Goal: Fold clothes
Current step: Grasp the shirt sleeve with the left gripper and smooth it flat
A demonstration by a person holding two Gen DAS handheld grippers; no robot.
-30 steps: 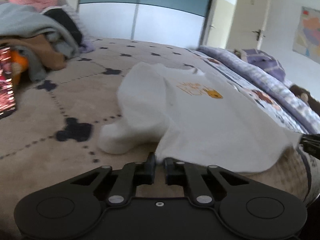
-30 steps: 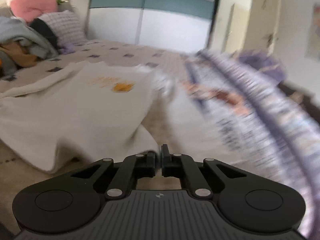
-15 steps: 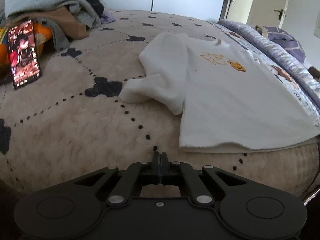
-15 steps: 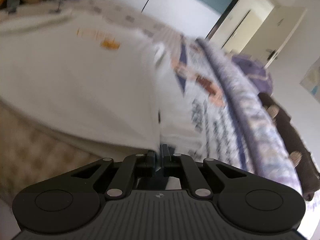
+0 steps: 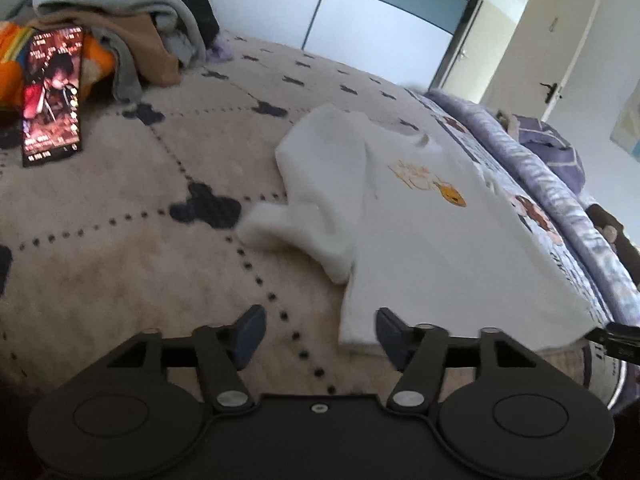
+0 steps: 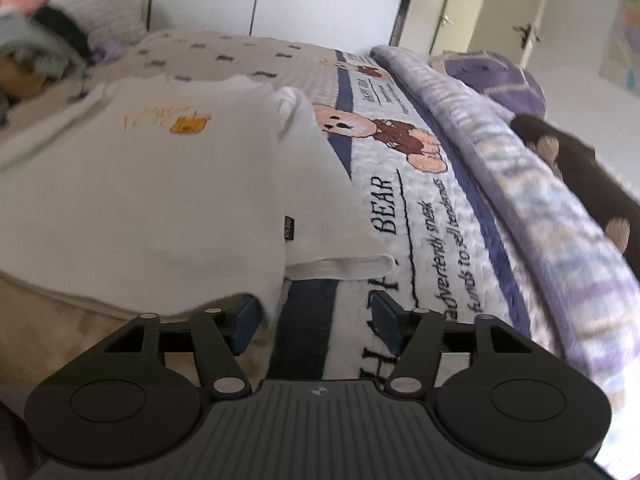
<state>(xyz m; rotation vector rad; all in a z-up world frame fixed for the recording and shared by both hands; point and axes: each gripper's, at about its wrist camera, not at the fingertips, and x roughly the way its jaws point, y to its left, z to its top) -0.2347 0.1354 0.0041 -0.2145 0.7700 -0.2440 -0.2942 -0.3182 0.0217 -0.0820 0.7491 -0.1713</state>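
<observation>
On the near edge of the bed point(image 5: 120, 264) the white T-shirt point(image 5: 432, 248) lies flat, print up. The left gripper point(image 5: 320, 332) and right gripper point(image 6: 312, 320) are both opening, hem corners loose between the jaws, nothing pinched. Best to clear the hem fully, then take each sleeve by its far end and fold inward evenly.

Shirt hem: the near corner of the white T-shirt point(image 6: 160, 184) drops behind the right gripper point(image 6: 314, 326), whose jaws are opening; contact with the left pad cannot be told.
Shirt print: orange motif point(image 5: 430, 182) too small and soft to read.
Clothes pile point(image 5: 120, 28): far left of the left gripper point(image 5: 320, 338), cut by the frame edge; garments not separable.
Phone point(image 5: 52, 96): screen content blurred, possibly a video.
Dark object point(image 6: 576, 176): far right, smeared, identity unclear.
</observation>
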